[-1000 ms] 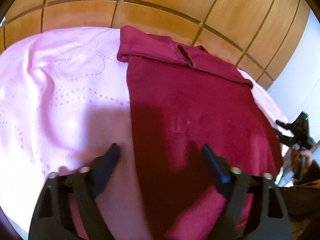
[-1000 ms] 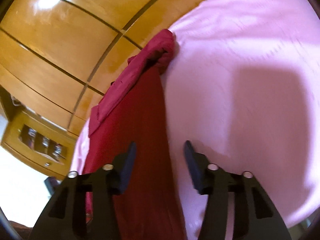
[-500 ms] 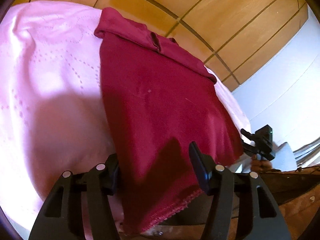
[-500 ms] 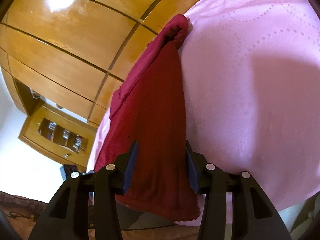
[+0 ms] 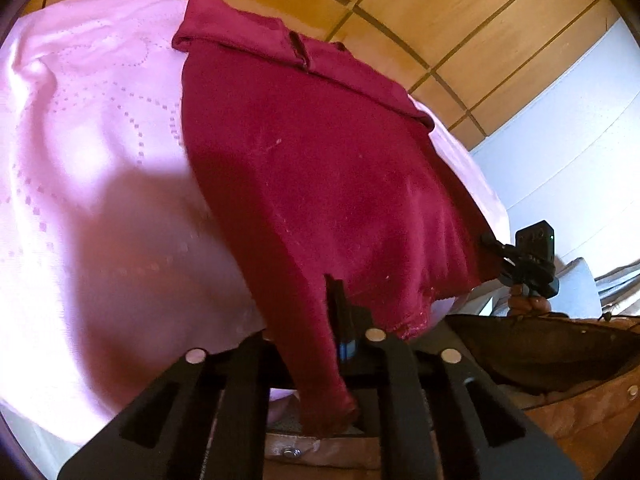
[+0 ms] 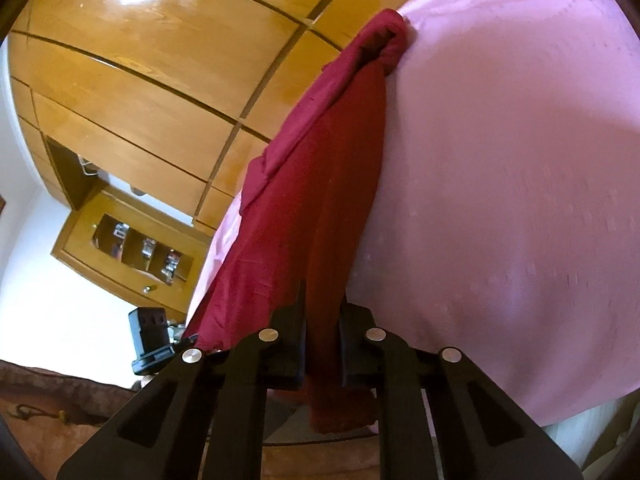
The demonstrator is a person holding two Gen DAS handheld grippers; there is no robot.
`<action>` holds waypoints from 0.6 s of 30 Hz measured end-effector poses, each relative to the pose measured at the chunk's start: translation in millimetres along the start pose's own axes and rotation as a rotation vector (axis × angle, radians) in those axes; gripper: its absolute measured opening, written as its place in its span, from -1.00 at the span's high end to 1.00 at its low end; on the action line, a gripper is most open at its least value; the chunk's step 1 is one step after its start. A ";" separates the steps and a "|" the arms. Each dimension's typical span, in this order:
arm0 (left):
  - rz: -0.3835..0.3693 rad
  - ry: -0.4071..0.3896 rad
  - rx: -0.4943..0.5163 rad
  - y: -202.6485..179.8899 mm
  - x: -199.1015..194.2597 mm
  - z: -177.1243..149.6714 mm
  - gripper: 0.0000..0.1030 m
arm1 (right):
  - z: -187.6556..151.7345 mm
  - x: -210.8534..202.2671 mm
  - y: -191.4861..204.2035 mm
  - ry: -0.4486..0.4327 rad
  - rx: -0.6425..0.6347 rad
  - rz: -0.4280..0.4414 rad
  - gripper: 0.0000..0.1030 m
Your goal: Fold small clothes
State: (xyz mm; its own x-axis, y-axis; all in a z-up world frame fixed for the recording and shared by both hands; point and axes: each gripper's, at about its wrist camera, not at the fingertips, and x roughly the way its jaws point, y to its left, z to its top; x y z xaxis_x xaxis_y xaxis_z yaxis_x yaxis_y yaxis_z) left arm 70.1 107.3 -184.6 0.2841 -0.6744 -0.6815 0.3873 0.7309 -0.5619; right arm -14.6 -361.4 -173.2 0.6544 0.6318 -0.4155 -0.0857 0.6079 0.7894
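A dark red garment (image 5: pixel 320 160) lies flat on the pink bedspread (image 5: pixel 100 160), its folded collar end far from me and its near hem lifted off the bed's edge. My left gripper (image 5: pixel 316 300) is closing on the hem's left corner, pads pressing the cloth, which hangs down between them. In the right wrist view the same garment (image 6: pixel 320 184) runs away along the bedspread (image 6: pixel 500 160). My right gripper (image 6: pixel 322 304) is closing on the hem's right corner, a strip of cloth squeezed between its fingers. Each gripper shows small in the other's view.
Glossy wooden wardrobe panels (image 5: pixel 440 8) stand behind the bed. A wooden cabinet with a glass front (image 6: pixel 132 248) stands at the left in the right wrist view. A brown fabric (image 5: pixel 540 352) lies below the bed's near edge, and a white wall (image 5: pixel 580 140) rises at the right.
Both grippers drew back to the garment's near hem and went from open to shut on it. The hem is lifted off the bed edge.
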 end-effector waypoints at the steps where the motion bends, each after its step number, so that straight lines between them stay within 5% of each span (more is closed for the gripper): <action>1: -0.008 -0.005 -0.003 -0.1 -2.7 0.9 0.88 | 1.5 -2.3 1.9 -0.006 0.001 0.013 0.81; 4: -0.050 -0.038 -0.031 1.0 -15.1 4.6 0.91 | 5.9 -15.3 11.2 -0.052 -0.018 0.085 0.81; 8: -0.199 -0.123 -0.097 3.4 -41.8 9.6 0.93 | 10.3 -28.8 21.2 -0.092 -0.045 0.156 0.81; 18: -0.340 -0.170 -0.044 -25.8 -70.9 5.7 0.92 | -0.9 -55.0 25.5 -0.119 -0.037 0.210 0.81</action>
State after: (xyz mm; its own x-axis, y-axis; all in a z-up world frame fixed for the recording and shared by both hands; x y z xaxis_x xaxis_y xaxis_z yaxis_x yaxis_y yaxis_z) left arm 45.0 135.6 -119.1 0.2887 -0.8840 -0.3676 0.4470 0.4640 -0.7648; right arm -53.5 -380.2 -130.6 0.7029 0.6866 -0.1859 -0.2553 0.4875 0.8350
